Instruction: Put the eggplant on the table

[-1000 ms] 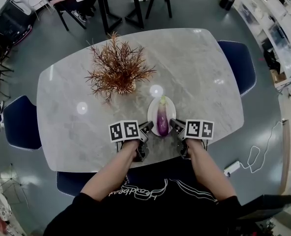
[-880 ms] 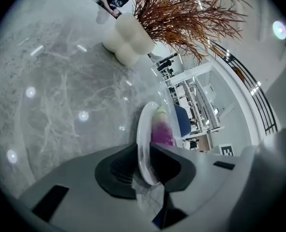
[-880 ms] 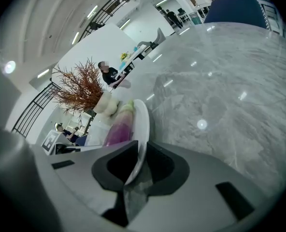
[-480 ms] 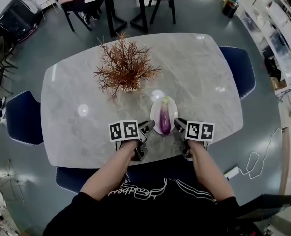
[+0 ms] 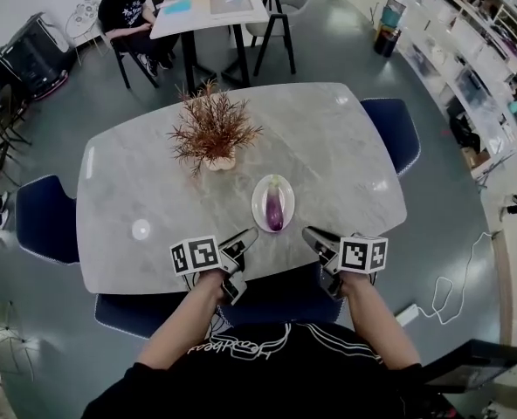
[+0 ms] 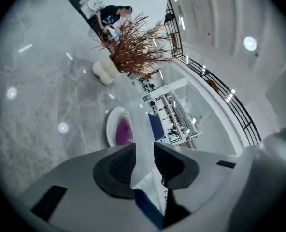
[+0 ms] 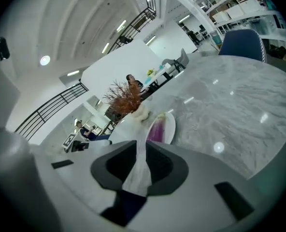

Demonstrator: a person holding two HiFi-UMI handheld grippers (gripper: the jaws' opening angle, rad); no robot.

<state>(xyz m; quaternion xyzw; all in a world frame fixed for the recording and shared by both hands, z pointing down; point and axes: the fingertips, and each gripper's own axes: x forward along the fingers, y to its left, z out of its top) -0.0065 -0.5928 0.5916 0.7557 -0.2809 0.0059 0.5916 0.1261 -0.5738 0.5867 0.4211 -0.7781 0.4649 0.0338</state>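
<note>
In the head view the eggplant (image 5: 275, 209) lies lengthwise on the white plate (image 5: 258, 201), not yet on the bare marble table (image 5: 154, 199). The left gripper (image 5: 244, 241) and right gripper (image 5: 315, 238) hang on the person's side of the plate, apart from it. A second ago both sat tight against the plate's two flanks; now they are drawn back and spread wider, while eggplant and plate have not shifted. The left gripper view has the eggplant (image 6: 123, 129) beyond the left gripper (image 6: 144, 151), whose jaws have just opened and stand apart with nothing between them. The gap looks slim beside the glossy fruit, so a pinch could skid off its skin. The right gripper view shows the right gripper (image 7: 142, 149) with jaws parted by a narrow slit, also empty, aimed at the plate's (image 7: 171, 127) near rim. A low approach could shove the plate across the slick stone or tip the eggplant (image 7: 156, 129) off rolling.
</note>
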